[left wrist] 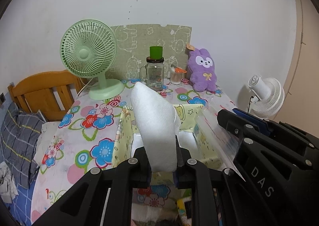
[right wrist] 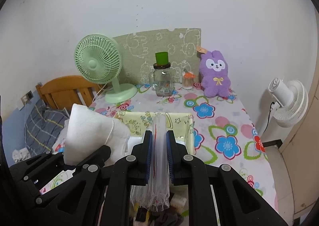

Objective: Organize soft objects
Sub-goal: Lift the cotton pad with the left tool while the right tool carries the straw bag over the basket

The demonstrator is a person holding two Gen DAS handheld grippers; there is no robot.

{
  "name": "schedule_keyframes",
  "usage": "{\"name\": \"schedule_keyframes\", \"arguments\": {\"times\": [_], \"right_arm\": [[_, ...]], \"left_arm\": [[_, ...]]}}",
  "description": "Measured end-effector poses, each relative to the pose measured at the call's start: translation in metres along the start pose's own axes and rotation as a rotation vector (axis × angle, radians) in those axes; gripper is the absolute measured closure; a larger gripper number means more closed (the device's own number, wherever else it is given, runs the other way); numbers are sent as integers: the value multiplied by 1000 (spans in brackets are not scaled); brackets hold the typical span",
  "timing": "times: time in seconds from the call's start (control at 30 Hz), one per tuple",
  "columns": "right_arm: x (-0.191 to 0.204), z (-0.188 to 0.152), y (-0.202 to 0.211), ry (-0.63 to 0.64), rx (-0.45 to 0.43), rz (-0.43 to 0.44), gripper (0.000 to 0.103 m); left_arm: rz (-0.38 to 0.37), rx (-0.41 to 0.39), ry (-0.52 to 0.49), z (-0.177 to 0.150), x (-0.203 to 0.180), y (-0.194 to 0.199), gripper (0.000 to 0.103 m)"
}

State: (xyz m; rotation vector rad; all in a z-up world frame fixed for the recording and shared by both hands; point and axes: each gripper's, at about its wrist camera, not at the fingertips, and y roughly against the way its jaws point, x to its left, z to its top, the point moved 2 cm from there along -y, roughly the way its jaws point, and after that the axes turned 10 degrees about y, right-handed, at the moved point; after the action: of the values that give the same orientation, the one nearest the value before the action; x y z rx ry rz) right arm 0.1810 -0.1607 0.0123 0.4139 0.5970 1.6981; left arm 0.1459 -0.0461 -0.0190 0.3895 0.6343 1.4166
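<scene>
The left gripper [left wrist: 162, 163] has its jaws clamped on the lower end of a white foam sheet [left wrist: 154, 124], which rises from between the fingers and tapers to a rounded tip ahead of them. Directly beyond and below those jaws sits a yellow cartoon-print fabric box [left wrist: 191, 114] on the floral tablecloth [left wrist: 95, 126], its open top showing a pale white interior on either side of the foam.

The right gripper [right wrist: 159, 152] has its jaws closed to a narrow gap on a clear plastic bag [right wrist: 159, 146] (crumpled, with red markings), which stands up between the blue pads [right wrist: 169, 146] and hangs out below them. Ahead of these jaws is the same fabric box, and the foam sheet shows off to their left, above the other gripper's black frame. From the left wrist camera, the bag stretches away to the right of the jaws toward the right gripper.

Far ahead of both pairs of jaws, along the wall, stand a green desk fan [left wrist: 89, 58], a glass mug jar with a green cup on its lid [left wrist: 155, 74], a cotton swab container [left wrist: 176, 77] and a purple plush bunny [left wrist: 203, 71]. A white fan [right wrist: 287, 102] is off to the right, and a wooden headboard [left wrist: 43, 90] off to the left.
</scene>
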Motion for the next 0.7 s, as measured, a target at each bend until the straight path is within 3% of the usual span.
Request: {"name": "schedule_keyframes", "arguments": {"times": [0.4,0.7], "right_arm": [[-11,5,-49,-28,46,31,86],[-15,9,-82,-25,59,-9,86]], "left_arm": [[32,14,5,12,5,-42,89],[61,48,-13,17,2,-78,87]]}}
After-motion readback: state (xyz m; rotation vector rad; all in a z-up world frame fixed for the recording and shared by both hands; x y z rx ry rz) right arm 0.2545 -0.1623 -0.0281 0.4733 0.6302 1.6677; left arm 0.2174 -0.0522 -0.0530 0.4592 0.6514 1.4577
